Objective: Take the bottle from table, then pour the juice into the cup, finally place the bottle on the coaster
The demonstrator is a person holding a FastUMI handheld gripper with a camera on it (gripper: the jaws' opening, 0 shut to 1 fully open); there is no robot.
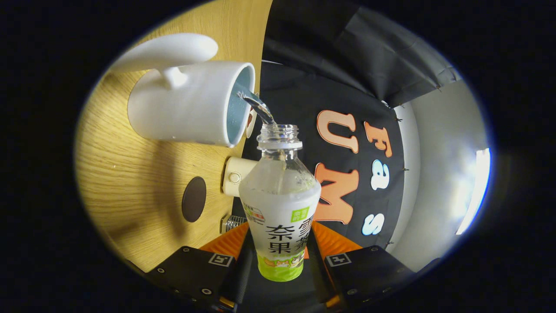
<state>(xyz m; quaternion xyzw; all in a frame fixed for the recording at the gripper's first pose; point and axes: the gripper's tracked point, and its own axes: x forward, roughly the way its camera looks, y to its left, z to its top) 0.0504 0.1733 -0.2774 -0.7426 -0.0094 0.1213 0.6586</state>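
My gripper (280, 256) is shut on a clear plastic bottle (280, 204) with a white and green label, held between the fingers with its open neck pointing away from me. The whole view is rolled sideways, so the bottle is tipped over. A thin stream of clear liquid (259, 106) runs from the bottle's mouth into the white cup (186, 108), which stands on the wooden table (117, 174) just beyond the neck. The cup has a large curved white handle. A dark round coaster (193, 199) lies on the table nearer to my fingers than the cup.
A small cream-coloured device (234, 176) and a metal clip (232, 222) sit at the table's edge beside the bottle. Behind the table hangs the black cloth wall (347, 65), with a pale wall and a bright light beyond it.
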